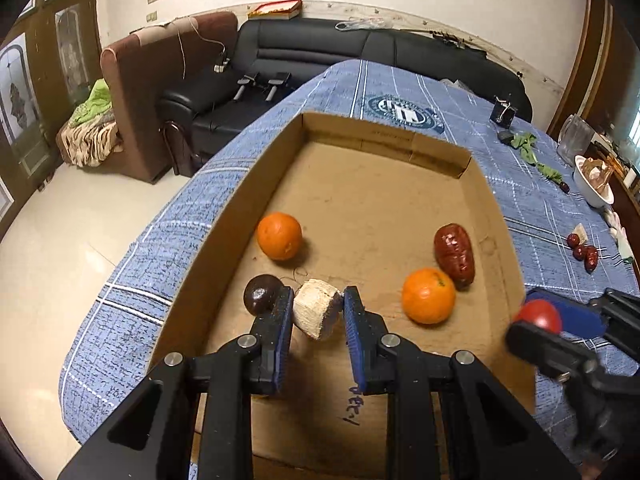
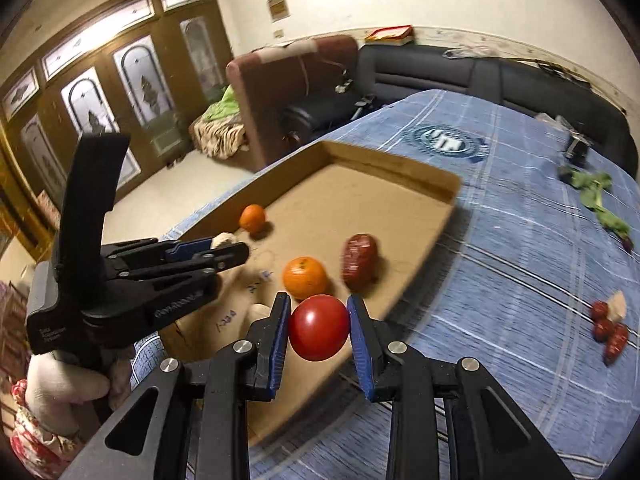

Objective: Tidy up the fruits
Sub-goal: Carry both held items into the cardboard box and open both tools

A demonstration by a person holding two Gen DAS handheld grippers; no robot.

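A shallow cardboard box (image 1: 494,216) lies on the blue checked tablecloth (image 1: 160,264). Inside it are two oranges (image 1: 279,236) (image 1: 428,295), a large red date (image 1: 454,252) and a dark round fruit (image 1: 260,294). My left gripper (image 1: 317,312) is shut on a pale cut piece of sugarcane (image 1: 314,312) above the box's near left part. My right gripper (image 2: 319,326) is shut on a red tomato (image 2: 319,327) over the box's near right edge (image 2: 424,264). The right gripper also shows in the left wrist view (image 1: 556,324).
Several small red dates (image 2: 608,330) and green leaves (image 2: 596,196) lie on the cloth to the right. A white bowl (image 1: 592,188) stands at the far right table edge. Sofas (image 1: 304,52) stand behind the table.
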